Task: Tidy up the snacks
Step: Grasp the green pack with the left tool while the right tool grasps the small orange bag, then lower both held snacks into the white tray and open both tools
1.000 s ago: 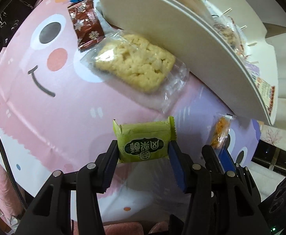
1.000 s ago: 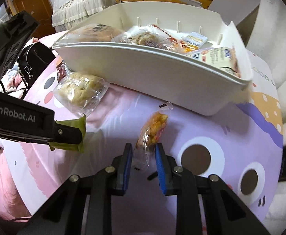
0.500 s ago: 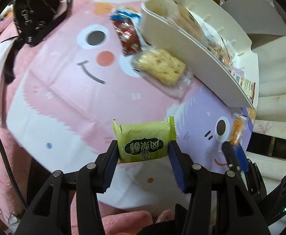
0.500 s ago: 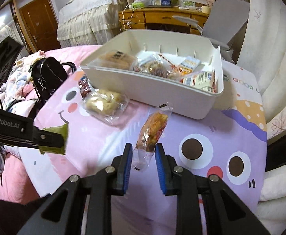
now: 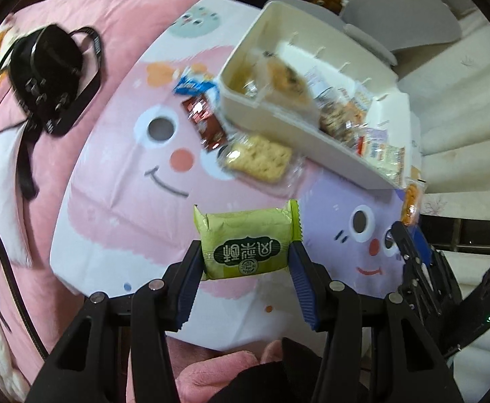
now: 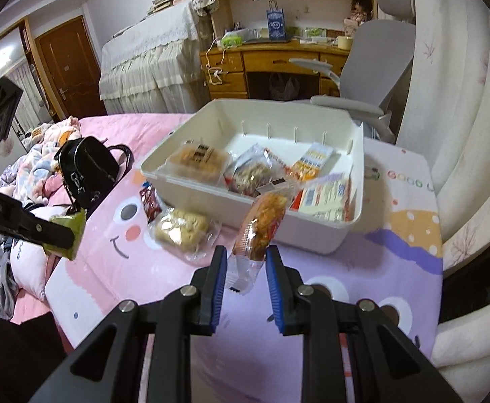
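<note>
Grippers both loaded above the cartoon mat (image 6: 345, 268): left gripper (image 5: 245, 262) clamping green packet (image 5: 245, 245), right gripper (image 6: 246, 268) pinching clear-wrapped snack (image 6: 261, 221); beyond, rice cracker (image 6: 181, 228) and red packet (image 6: 149, 201) unsorted beside part-filled white bin (image 6: 312, 231).

The white bin (image 5: 315, 134) blurs its snacks — its wall hides the cracker packet's (image 5: 261, 158) far edge.

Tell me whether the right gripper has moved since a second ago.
Yes. The right gripper, shut on the orange snack, has risen: the white bin now appears lower and smaller, its inside visible.
</note>
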The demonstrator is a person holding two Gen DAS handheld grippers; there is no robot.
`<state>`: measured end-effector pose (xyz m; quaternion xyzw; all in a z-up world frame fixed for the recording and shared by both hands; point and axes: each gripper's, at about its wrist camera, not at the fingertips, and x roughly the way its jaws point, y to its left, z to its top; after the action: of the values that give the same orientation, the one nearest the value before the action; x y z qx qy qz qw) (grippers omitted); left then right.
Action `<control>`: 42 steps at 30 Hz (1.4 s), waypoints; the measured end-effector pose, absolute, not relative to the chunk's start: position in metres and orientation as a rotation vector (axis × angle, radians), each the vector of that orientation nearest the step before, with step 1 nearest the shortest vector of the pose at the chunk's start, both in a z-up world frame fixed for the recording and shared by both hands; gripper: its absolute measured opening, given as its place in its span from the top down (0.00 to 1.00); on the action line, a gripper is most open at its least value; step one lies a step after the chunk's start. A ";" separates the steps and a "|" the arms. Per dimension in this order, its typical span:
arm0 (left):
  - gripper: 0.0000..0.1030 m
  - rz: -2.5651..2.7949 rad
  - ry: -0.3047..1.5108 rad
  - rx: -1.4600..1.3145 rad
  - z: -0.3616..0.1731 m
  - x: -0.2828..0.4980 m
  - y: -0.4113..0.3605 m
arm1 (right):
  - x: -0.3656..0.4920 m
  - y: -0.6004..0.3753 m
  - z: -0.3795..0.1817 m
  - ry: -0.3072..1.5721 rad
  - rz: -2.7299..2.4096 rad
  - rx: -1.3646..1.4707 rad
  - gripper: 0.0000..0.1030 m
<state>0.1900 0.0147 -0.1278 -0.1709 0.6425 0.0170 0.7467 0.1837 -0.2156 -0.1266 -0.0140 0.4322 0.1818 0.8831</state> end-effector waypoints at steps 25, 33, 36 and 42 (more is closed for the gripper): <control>0.51 -0.346 1.395 -0.061 -0.108 0.395 -0.001 | 0.260 -0.196 -0.125 0.866 0.058 0.104 0.77; 0.31 -0.395 1.337 -0.056 -0.130 0.442 0.008 | 0.273 -0.174 -0.144 0.869 -0.002 0.116 0.75; 0.28 -0.405 1.319 -0.050 -0.129 0.444 0.014 | 0.277 -0.170 -0.152 0.905 -0.027 0.129 0.49; 0.28 -0.414 1.313 -0.077 -0.126 0.436 0.032 | 0.271 -0.161 -0.154 0.911 -0.035 0.138 0.46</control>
<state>0.4358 0.0320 -0.1255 -0.0353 0.6058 -0.1910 0.7715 0.2708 -0.1614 -0.1539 0.0666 0.4393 -0.0171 0.8957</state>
